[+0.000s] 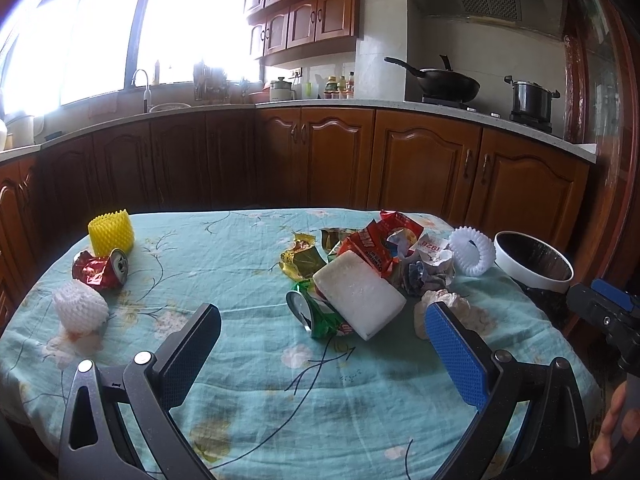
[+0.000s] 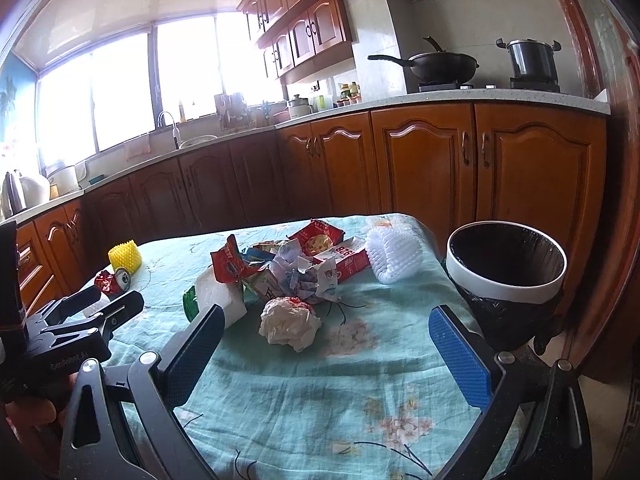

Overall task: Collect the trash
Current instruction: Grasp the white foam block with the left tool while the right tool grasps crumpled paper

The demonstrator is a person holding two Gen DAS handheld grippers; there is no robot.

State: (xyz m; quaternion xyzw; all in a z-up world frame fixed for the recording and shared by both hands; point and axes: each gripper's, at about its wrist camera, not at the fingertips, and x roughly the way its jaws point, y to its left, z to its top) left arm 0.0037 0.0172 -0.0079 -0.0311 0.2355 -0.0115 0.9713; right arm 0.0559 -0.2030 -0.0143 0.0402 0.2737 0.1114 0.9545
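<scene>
Task not visibly begun. The trash bin [image 2: 506, 276] stands just off the table [image 2: 304, 412] edge; its black liner shows nothing inside. Left of the bin lie the white foam net [image 2: 394, 256], the wrapper heap [image 2: 288, 264] and crumpled tissue [image 2: 289, 323]; well beyond, the red can [image 1: 102, 270] and yellow net [image 1: 111, 231]. Left gripper [image 1: 324, 356] and right gripper [image 2: 326, 356] hover wide open, both empty.
</scene>
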